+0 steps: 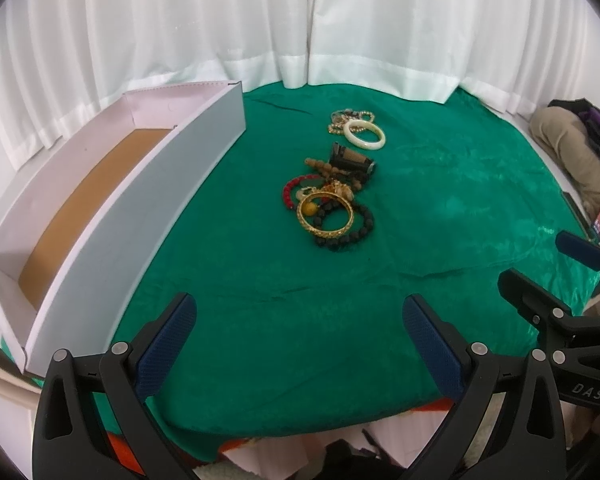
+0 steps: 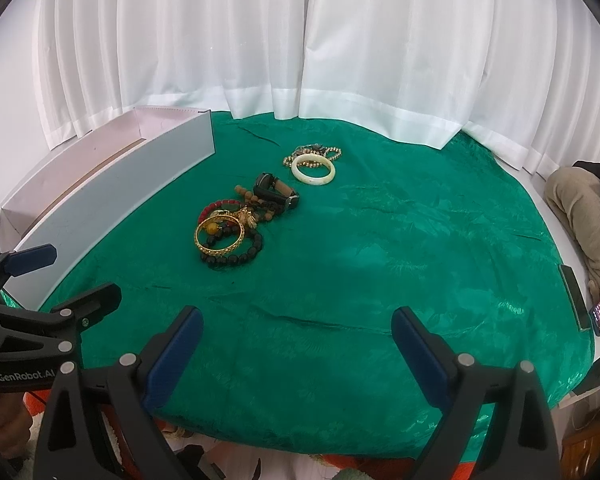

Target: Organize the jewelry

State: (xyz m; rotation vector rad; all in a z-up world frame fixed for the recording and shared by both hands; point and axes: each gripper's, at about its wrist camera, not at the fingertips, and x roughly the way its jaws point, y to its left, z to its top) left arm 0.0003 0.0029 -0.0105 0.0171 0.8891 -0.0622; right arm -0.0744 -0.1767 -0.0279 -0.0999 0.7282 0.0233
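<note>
Left wrist view: left gripper (image 1: pixel 300 316) jaws wide, holding nothing; right gripper (image 2: pixel 298 328) likewise. Green satin cloth (image 1: pixel 440 216): one gold bangle (image 1: pixel 325 215), one black bead bracelet (image 1: pixel 354 229), one red bead bracelet (image 1: pixel 288 193), one cream bangle (image 1: pixel 364 133). White cardboard box (image 1: pixel 140 216) left, brown floor bare.

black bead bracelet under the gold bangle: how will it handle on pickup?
The black bead bracelet looks strung, so probably floppy, sagging from the grip. The gold bangle overlaps it and may drag along. Its round beads could slip between tongs pads.

Green cloth (image 1: pixel 440 208), white box (image 1: pixel 140 216), jewelry (image 1: pixel 332 196)
</note>
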